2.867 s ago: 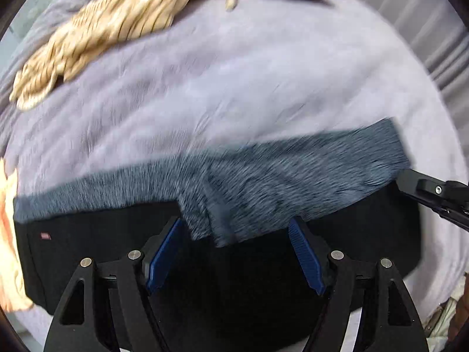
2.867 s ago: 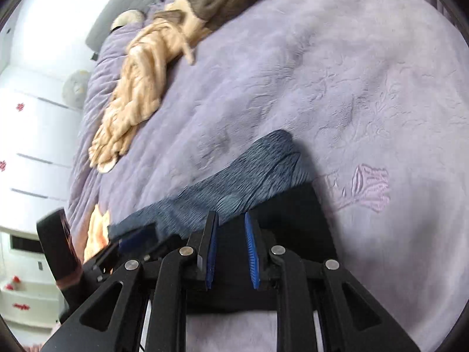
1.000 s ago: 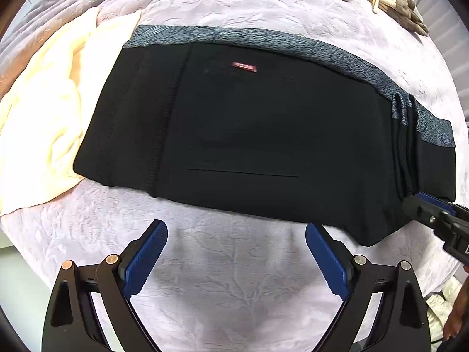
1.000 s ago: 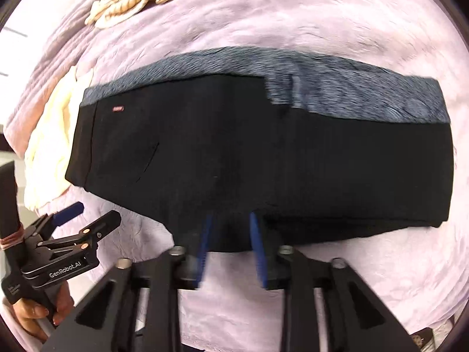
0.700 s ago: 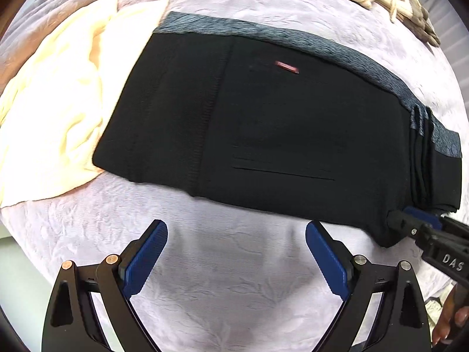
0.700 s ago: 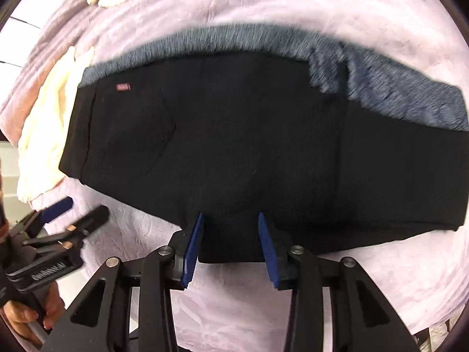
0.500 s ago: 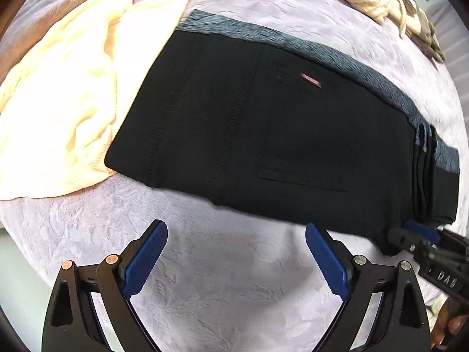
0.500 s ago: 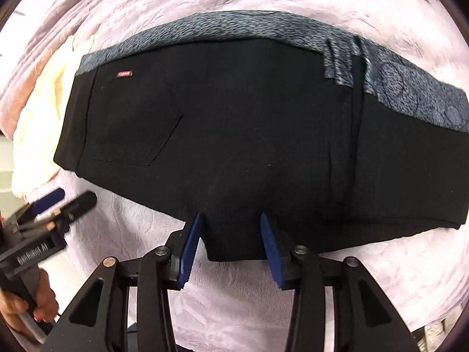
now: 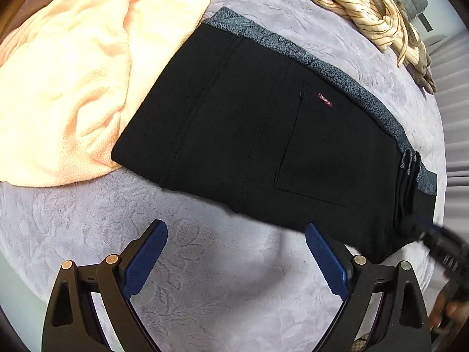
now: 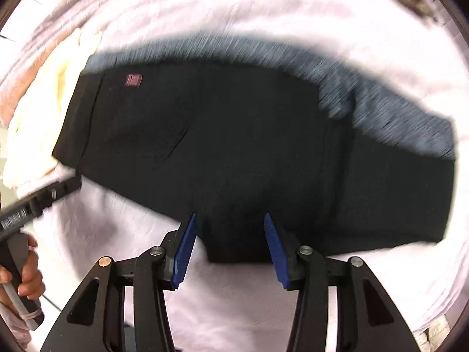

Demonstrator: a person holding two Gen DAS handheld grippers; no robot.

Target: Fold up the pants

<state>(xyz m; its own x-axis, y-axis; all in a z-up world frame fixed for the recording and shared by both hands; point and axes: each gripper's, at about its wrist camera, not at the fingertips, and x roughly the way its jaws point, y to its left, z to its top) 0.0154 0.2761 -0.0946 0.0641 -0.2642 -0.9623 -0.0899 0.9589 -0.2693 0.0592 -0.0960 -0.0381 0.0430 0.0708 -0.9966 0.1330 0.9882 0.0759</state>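
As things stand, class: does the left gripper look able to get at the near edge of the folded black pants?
Probably yes. The left gripper is open above bare bedspread, and nothing lies between it and the pants.

Right hand-held gripper (image 10: 228, 243) jaws opening over folded black pants (image 10: 249, 152) edge

1. Black pants (image 9: 263, 135), folded into a flat wide rectangle on lilac bedspread.
2. Grey-blue speckled waistband runs along far edge.
3. Small red label, back pocket face up.
4. Left end overlaps peach towel.
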